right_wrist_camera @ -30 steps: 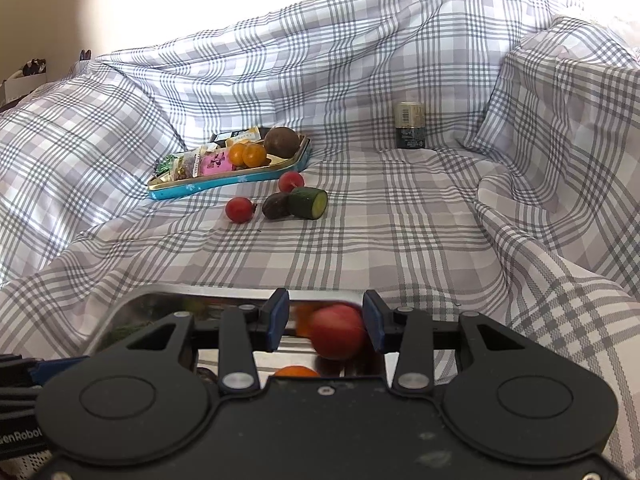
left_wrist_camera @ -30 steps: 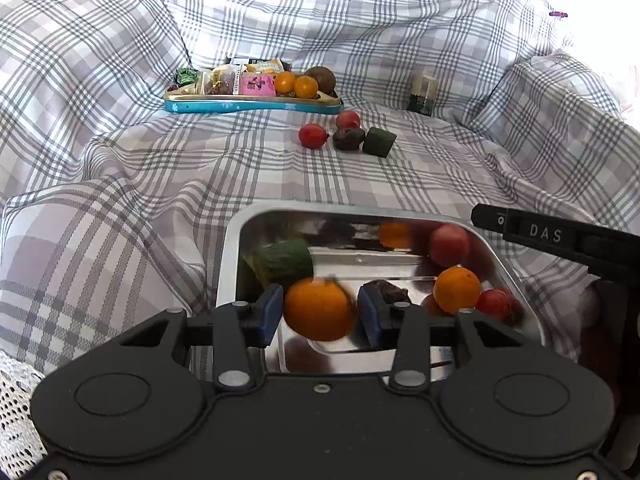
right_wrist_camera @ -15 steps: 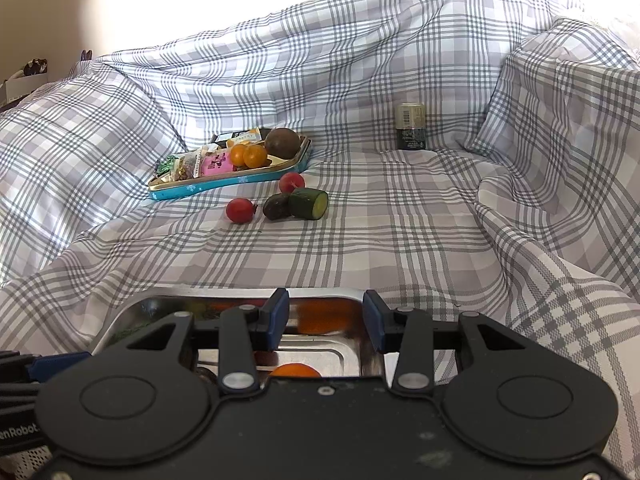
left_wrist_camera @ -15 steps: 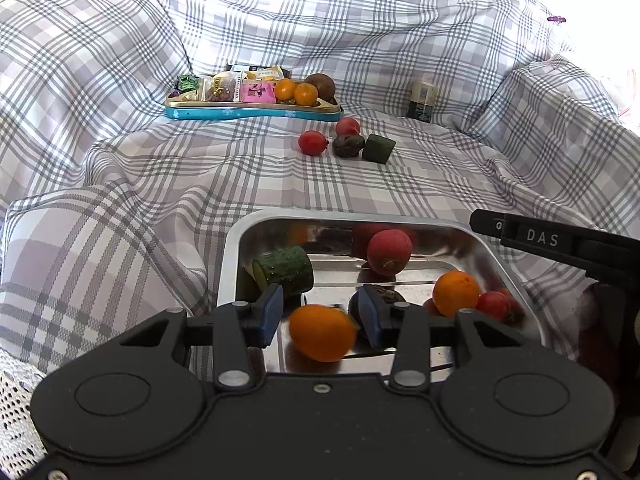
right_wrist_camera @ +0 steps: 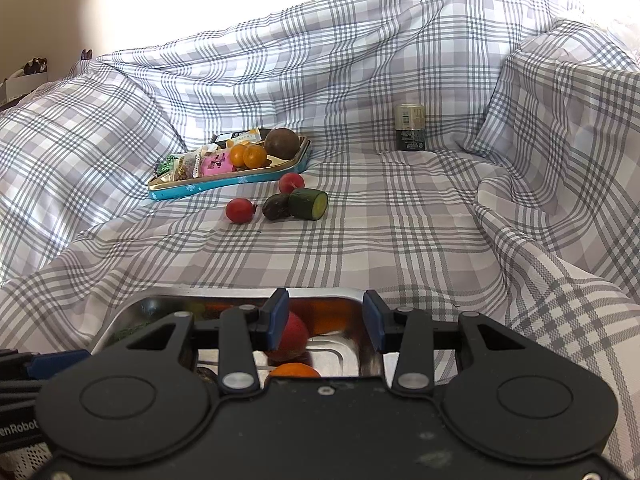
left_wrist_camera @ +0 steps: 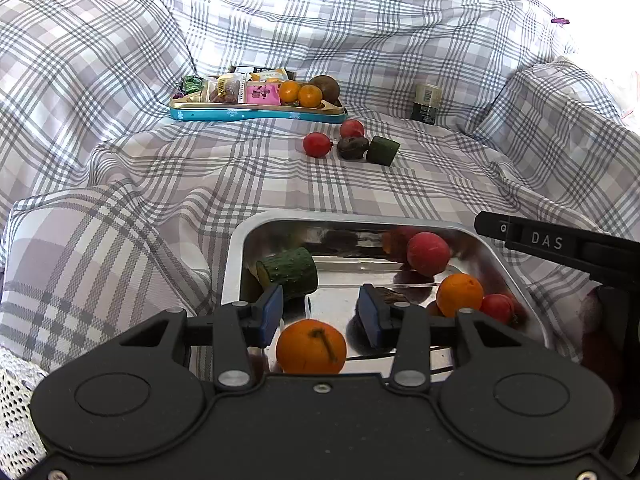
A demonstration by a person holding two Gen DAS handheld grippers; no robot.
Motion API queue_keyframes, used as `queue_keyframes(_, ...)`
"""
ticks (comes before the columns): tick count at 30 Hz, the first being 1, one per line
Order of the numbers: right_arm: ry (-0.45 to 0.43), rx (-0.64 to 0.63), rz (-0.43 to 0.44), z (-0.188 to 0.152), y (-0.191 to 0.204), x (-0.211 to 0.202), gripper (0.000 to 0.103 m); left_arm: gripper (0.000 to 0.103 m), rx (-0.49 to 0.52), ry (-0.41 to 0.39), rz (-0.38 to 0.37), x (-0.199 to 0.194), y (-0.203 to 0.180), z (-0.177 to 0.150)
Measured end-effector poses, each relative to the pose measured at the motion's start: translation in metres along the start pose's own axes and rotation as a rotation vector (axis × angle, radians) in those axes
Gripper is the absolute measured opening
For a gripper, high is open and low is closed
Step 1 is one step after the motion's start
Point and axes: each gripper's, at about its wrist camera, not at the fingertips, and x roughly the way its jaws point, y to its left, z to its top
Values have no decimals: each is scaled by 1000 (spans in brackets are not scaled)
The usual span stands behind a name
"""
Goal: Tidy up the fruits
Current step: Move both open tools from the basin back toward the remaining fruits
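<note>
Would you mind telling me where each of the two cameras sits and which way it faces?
Left wrist: rides the left gripper, open above the steel tray, facing the blue tin; the right gripper's body intrudes at right.
Right wrist: rides the right gripper, open at the steel tray's far rim, facing the same way.
Shared: tray, tin, loose fruit, plaid sheet.

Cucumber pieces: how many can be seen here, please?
2. One cucumber piece lies in the metal tray, at its left side. The other cucumber piece lies on the plaid cloth, beside a dark fruit. Others may be hidden behind the gripper.
</note>
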Motion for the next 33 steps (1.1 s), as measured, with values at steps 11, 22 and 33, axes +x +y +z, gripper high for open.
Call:
queue_keyframes(11,0,-7,-1,0,0,-1,43,50,-9,-3,15,1,1,1)
queue_keyframes(22,3,-25,-1,0,0,-1,43,50,-8,1,32,2,1,0)
queue_keyframes(33,5,-55,1,-1,1,-2,43,50,-13,-10,68,1,2,1)
